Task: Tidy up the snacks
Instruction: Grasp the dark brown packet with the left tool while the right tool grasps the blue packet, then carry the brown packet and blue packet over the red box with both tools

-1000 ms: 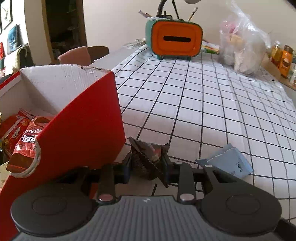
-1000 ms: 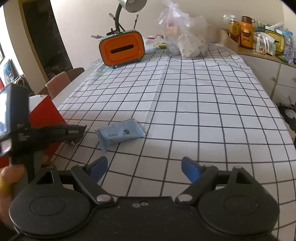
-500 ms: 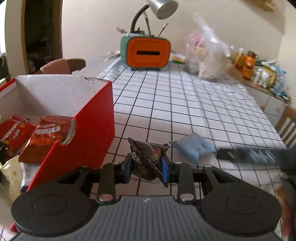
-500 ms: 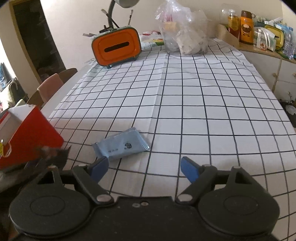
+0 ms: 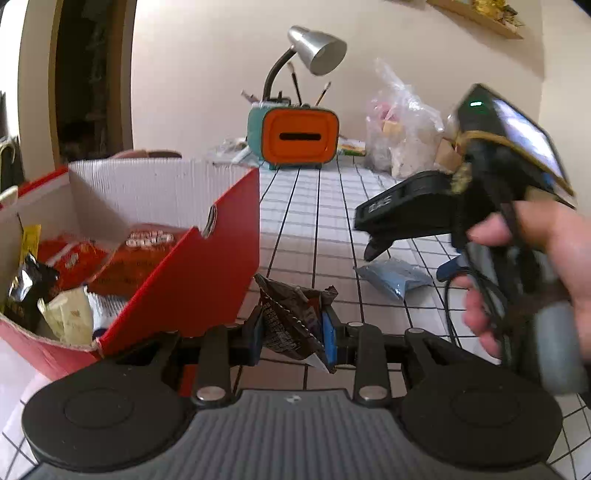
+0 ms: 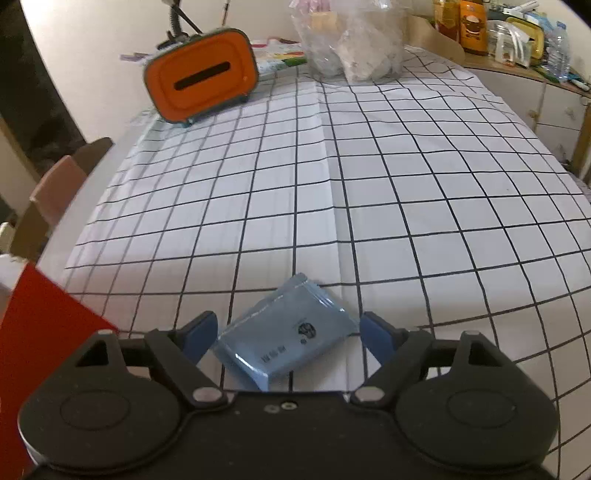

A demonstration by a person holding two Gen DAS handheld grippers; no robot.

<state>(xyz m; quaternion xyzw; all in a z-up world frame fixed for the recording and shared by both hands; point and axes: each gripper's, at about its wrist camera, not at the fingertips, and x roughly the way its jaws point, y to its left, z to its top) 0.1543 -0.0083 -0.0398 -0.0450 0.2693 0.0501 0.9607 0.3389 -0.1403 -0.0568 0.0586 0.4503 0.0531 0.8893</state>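
Beside your left gripper (image 5: 291,328), the red box (image 5: 207,273) stands open on the desk (image 6: 406,206), holding red snack bags (image 5: 74,258), a pale wrapper (image 5: 70,317) and a dark foil pack (image 5: 26,280) heaped together. A clear plastic bag (image 6: 354,40) stuffed with pale contents sits at the desk's far end, right of the orange holder (image 6: 201,75), which carries pens and brushes in the left wrist view.

Your left gripper is clenched on a dark crumpled snack wrapper (image 5: 291,317), just off the red box's near corner. Your right gripper (image 6: 286,338) has its fingers spread wide on either side of the blue packet (image 6: 288,332), which lies flat on the desk, right of the red box; the pads look clear of it.

A second ago the blue packet lay ahead and left of your right gripper; now it sits between the fingers, which have narrowed only slightly. Your right hand (image 5: 532,280) now fills the right of the left wrist view, and more of the box's inside shows than before.

The desk wears a white cloth with a black grid. A silver lamp (image 5: 317,48) arches over the orange holder, bottles and jars (image 6: 480,26) crowd a side cabinet, and chair backs (image 6: 55,188) show at the desk's left edge.
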